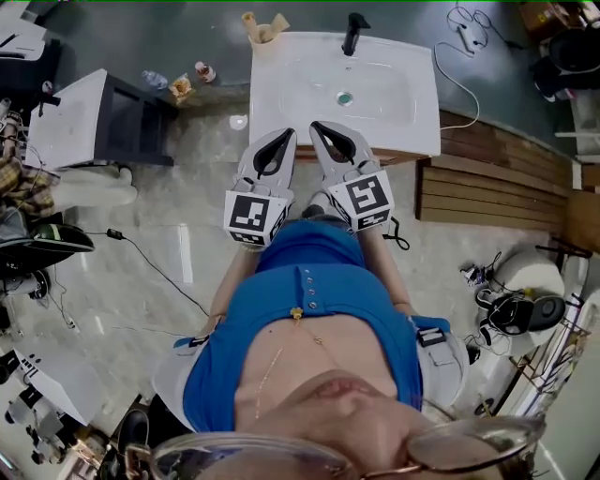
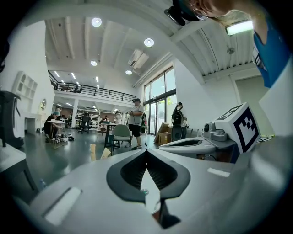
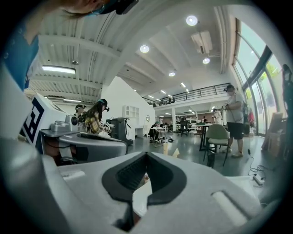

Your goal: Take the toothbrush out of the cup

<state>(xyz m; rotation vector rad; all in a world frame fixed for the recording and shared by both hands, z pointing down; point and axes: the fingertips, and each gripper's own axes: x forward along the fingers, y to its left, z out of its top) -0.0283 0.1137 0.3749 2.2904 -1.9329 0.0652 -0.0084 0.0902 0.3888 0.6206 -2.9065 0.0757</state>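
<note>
A white sink counter (image 1: pixel 281 94) with a black faucet (image 1: pixel 353 33) stands ahead of me. On its far left corner is a beige cup (image 1: pixel 262 28) with pale pieces sticking out; the toothbrush is too small to make out. My left gripper (image 1: pixel 286 133) and right gripper (image 1: pixel 316 127) are side by side over the counter's near edge, well short of the cup. Both are shut with nothing in them. The left gripper view shows its closed jaws (image 2: pixel 146 150) and the cup (image 2: pixel 94 151) beyond on the left. The right gripper view shows its closed jaws (image 3: pixel 146 154).
A white cabinet (image 1: pixel 70 117) stands left of the sink, with small bottles (image 1: pixel 178 84) on the floor between them. Wooden decking (image 1: pixel 497 187) lies to the right. Cables run across the floor. People, tables and a chair (image 2: pixel 121 135) fill the hall behind the sink.
</note>
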